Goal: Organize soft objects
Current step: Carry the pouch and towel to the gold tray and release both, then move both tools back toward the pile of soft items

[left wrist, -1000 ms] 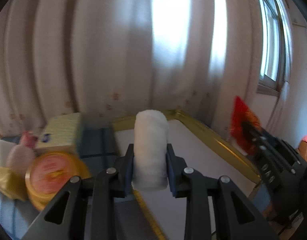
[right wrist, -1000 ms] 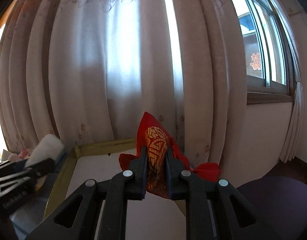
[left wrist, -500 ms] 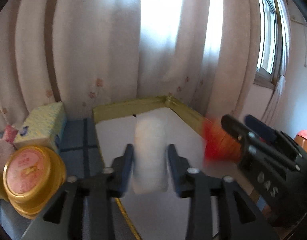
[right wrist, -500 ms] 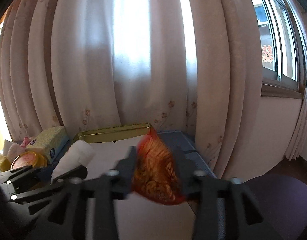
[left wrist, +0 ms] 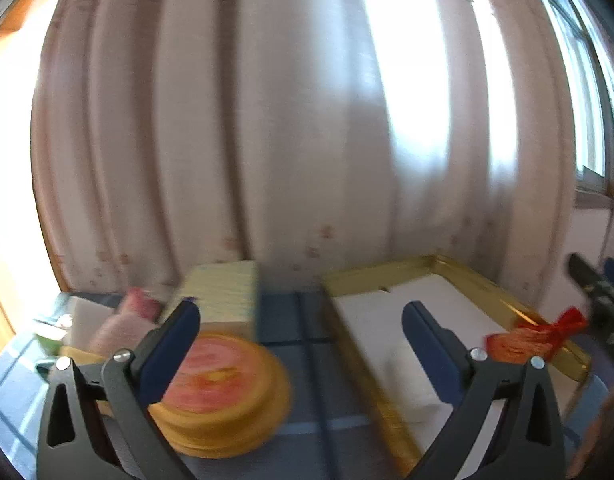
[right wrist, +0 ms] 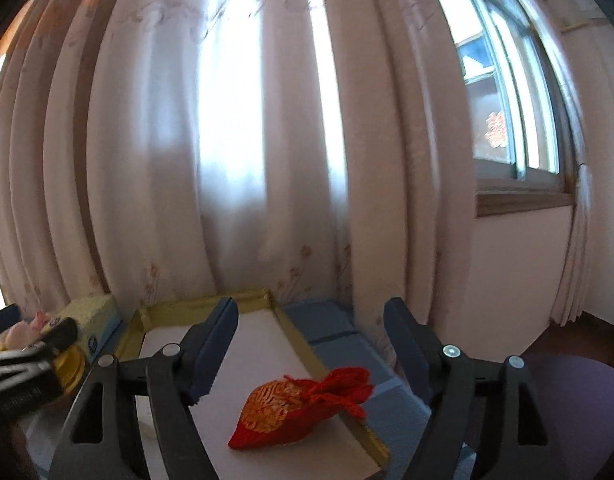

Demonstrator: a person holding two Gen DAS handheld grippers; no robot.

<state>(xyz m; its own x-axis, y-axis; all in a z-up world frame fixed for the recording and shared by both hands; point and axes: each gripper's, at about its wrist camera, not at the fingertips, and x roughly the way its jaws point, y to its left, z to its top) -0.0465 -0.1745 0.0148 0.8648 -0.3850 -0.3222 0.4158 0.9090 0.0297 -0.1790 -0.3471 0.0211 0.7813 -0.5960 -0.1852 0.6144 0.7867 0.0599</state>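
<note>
Red-and-gold drawstring pouch (right wrist: 303, 406) lies on its side on the white lining of the gold-rimmed tray (right wrist: 295, 344), near the tray's right-hand rim, its gathered red mouth turned toward that rim. It sits low between the dark blue pads of the right gripper (right wrist: 311, 344), but neither pad touches it; the jaws are opening and stand well apart. From the left wrist view the same pouch shows at the far right side of the tray, blurred. Left gripper (left wrist: 301, 342) has its jaws opening too, spread very wide with nothing between them; through the gap show the tray's left rim and the blue checked cloth (left wrist: 303, 360) under it. Left of the tray on that cloth stands a round gold tin with a pink-red lid (left wrist: 223, 384), partly behind the left finger, and behind it a pale yellow tissue box (left wrist: 223, 296). Further left lie pink soft items (left wrist: 127, 320), too blurred to name. Pale floral curtains (right wrist: 227, 160) hang behind the table, with a window (right wrist: 507, 100) to the right.
</note>
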